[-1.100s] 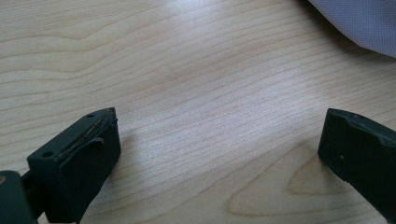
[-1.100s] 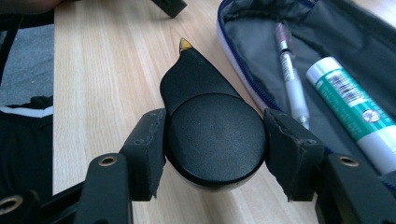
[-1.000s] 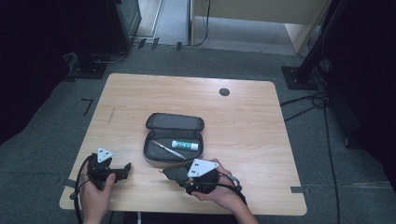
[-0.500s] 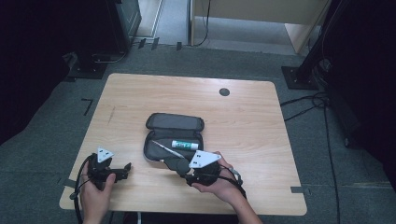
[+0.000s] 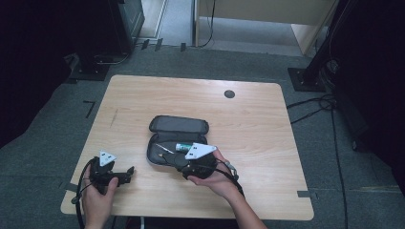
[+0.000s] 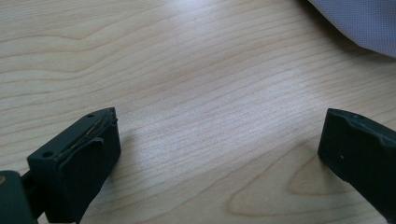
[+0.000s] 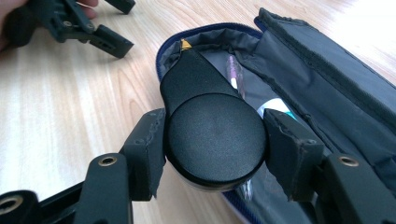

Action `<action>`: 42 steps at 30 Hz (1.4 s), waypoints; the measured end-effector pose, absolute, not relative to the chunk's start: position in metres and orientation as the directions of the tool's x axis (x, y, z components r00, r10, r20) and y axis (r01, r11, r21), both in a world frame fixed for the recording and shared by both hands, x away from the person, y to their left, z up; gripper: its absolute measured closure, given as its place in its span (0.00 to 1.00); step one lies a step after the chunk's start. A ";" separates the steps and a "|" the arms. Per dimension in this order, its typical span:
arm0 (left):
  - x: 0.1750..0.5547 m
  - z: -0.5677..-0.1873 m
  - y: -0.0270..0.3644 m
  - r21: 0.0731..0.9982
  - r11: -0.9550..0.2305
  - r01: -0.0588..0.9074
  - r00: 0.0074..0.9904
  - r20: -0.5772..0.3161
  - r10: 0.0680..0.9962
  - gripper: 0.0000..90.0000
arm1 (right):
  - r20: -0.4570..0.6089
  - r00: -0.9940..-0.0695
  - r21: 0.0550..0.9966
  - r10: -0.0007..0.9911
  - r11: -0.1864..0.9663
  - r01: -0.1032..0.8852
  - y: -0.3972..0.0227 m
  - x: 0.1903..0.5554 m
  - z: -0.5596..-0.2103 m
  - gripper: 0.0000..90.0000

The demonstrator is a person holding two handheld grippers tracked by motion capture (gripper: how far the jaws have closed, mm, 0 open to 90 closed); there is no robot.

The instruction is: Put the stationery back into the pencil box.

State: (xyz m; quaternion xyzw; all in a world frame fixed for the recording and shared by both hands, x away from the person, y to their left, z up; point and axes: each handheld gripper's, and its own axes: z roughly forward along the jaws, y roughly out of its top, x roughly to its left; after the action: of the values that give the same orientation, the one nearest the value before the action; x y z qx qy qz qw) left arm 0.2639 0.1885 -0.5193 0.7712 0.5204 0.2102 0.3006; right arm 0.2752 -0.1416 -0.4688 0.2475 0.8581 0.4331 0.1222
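Black round-headed tool going into the open pencil case

Black tool (image 7: pixel 212 140), with a round, disc-like head and a tapering body that ends in a small yellow tip, sits clamped between the two jaws of the right gripper (image 7: pixel 215 144). The jaws press on either side of the round head. Ahead of that gripper the tool's pointed end reaches over the near rim of the open pencil case (image 7: pixel 327 88), with the yellow tip just at the case's end wall. Inside the case, beyond the tool, lie a slim purple pen (image 7: pixel 233 74) and a white-and-green tube (image 5: pixel 184 147). In the high view the right gripper (image 5: pixel 179 162) hangs over the near edge of the case (image 5: pixel 177 125), whose lid lies folded back on the far side.

The left gripper (image 6: pixel 219 154) rests low over bare table (image 6: pixel 187 70), jaws spread wide with nothing between them; in the high view it (image 5: pixel 125 172) sits well off to the left of the case, held by the person's left hand (image 5: pixel 98 200).

The step in hand looks like placing the tool into the case: it is partly over the tray, not yet laid flat. The next move probably calls for lowering the head forward and down until the body lies along the tray beside the pen, then spreading the jaws to let go without dragging the case. The free left gripper could steady the case rim if it slides.
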 end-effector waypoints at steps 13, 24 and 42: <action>0.264 -0.519 0.188 0.683 -0.277 0.676 0.370 0.011 0.929 0.00 | 0.038 -0.827 0.775 0.560 0.506 0.379 -0.120 0.295 -0.479 0.47; 0.264 -0.519 0.188 0.682 -0.278 0.676 0.370 0.012 0.929 0.00 | 0.069 -0.807 0.760 0.587 0.493 0.423 -0.113 0.306 -0.488 0.47; 0.264 -0.519 0.188 0.682 -0.278 0.676 0.370 0.011 0.929 0.00 | 0.091 -0.788 0.735 0.609 0.493 0.465 -0.105 0.316 -0.496 0.47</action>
State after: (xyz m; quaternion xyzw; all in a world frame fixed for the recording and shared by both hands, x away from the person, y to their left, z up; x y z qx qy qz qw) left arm 0.2639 0.1885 -0.5193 0.7711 0.5204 0.2101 0.3006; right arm 0.3156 -0.1052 -0.4962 0.3126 0.8592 0.3948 0.0909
